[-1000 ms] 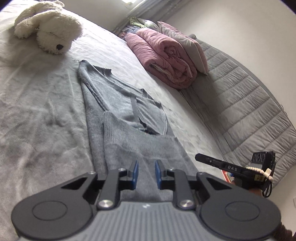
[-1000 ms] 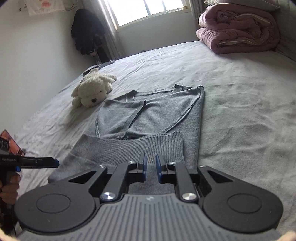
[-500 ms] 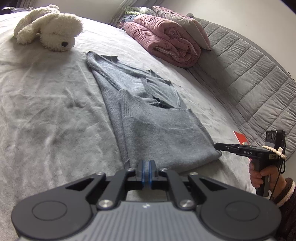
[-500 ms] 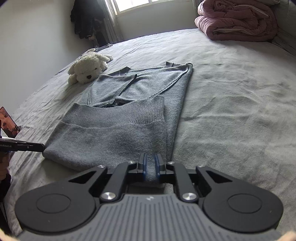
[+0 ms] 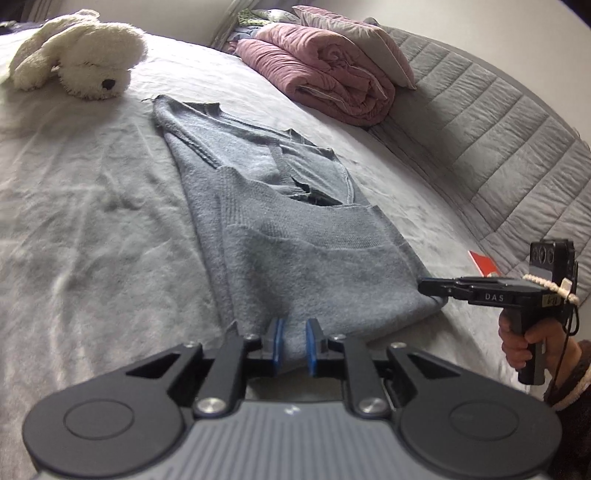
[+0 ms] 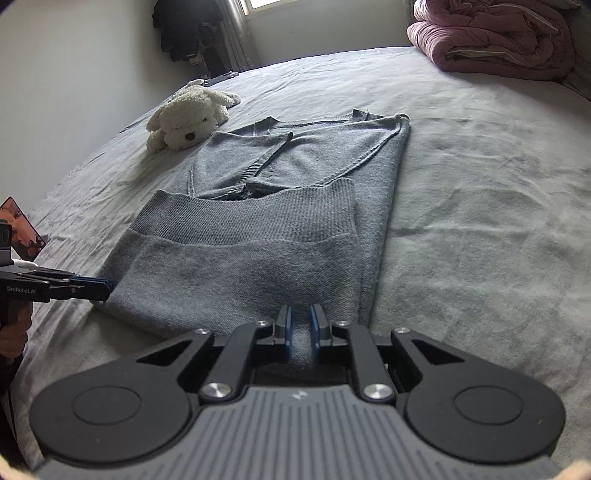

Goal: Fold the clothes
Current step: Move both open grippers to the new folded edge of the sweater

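A grey sweater (image 5: 295, 258) (image 6: 258, 258) lies flat on the bed, its lower part folded up over the chest. My left gripper (image 5: 295, 328) (image 6: 107, 286) is at the near fold's left corner. Its jaws are opening slightly, with bunched cloth still touching both blue pads. At the same fold's right corner my right gripper (image 6: 299, 317) (image 5: 424, 286) is shut on the sweater, a ridge of cloth pinched between its pads. A hand (image 5: 524, 343) holds the right gripper's handle.
A white plush dog (image 5: 85, 62) (image 6: 184, 122) lies beyond the sweater's collar. A folded pink quilt (image 5: 325, 70) (image 6: 491, 40) sits against the quilted grey headboard (image 5: 498, 129). A red card (image 5: 484, 262) lies near the bed's edge. Dark clothes (image 6: 184, 33) hang by the window.
Both grippers came down from above the sweater to its near fold. The right closed on the cloth. The left's pads met with nothing visible between them, then parted, and now have cloth between them.
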Action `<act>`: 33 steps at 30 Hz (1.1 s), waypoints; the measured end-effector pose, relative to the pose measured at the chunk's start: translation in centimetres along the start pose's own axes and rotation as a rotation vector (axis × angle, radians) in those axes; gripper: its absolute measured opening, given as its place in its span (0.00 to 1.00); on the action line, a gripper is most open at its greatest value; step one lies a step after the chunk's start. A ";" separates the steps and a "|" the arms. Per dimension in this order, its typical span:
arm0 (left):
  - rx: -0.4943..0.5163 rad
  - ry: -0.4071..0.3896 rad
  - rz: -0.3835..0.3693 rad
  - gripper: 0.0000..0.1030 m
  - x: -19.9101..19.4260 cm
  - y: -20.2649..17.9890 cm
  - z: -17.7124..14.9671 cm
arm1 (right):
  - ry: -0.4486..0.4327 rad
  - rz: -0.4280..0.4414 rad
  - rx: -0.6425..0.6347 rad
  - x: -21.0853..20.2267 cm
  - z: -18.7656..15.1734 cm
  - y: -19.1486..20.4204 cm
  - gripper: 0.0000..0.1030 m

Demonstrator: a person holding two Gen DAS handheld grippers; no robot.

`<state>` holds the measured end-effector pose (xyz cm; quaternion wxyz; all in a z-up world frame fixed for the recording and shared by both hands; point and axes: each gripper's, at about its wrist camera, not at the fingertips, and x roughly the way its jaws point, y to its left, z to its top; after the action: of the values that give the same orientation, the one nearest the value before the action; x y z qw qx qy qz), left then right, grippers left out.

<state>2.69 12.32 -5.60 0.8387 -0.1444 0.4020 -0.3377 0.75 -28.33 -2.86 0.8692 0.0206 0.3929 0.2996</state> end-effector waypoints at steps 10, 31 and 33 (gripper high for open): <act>-0.230 0.031 -0.095 0.40 -2.9 2.7 0.1 | 0.006 0.158 0.302 -3.3 0.0 -4.5 0.44; -0.494 0.121 -0.231 0.58 0.6 5.2 -0.7 | 0.182 0.350 0.680 -1.2 -1.5 -9.6 0.44; -0.485 0.120 -0.230 0.58 0.9 5.1 -0.6 | 0.188 0.359 0.673 -0.9 -1.3 -9.4 0.45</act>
<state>4.96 15.46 -9.16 0.7104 -0.3654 0.5011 -0.3327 4.16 -36.82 -5.70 0.7078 0.3455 0.5371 0.3019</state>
